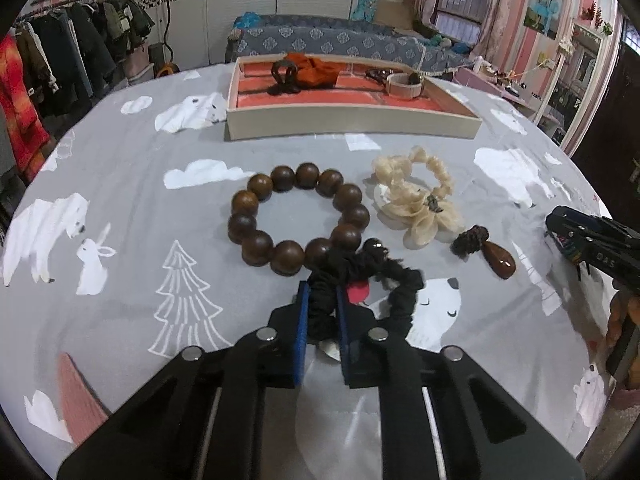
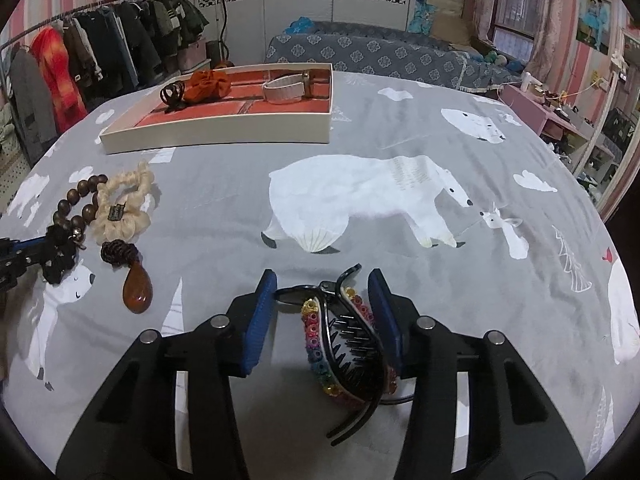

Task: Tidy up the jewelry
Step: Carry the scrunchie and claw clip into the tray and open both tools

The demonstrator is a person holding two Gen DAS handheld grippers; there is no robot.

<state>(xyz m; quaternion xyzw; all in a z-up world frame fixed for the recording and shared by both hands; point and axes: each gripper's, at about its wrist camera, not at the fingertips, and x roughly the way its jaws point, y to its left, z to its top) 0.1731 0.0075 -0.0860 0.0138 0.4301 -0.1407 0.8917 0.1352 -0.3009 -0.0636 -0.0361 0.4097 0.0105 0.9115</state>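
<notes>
My left gripper (image 1: 322, 300) is shut on a black scrunchie (image 1: 372, 280) lying on the grey bed sheet. Beside it lie a brown wooden bead bracelet (image 1: 296, 218), a cream scrunchie (image 1: 416, 196) and a brown teardrop pendant (image 1: 496, 258). My right gripper (image 2: 322, 288) is open around a black claw hair clip with coloured flowers (image 2: 344, 344), which leans against the right finger. The beige tray with red lining (image 1: 352, 120) (image 2: 216, 132) holds an orange scrunchie (image 2: 210, 84), a dark clip (image 2: 172, 94) and a white band (image 2: 284, 90).
The sheet has polar bear prints (image 2: 360, 200). A clothes rack (image 2: 100, 48) stands at the left, a blue patterned sofa (image 2: 380, 54) behind the bed. My right gripper shows at the right edge of the left wrist view (image 1: 592, 240).
</notes>
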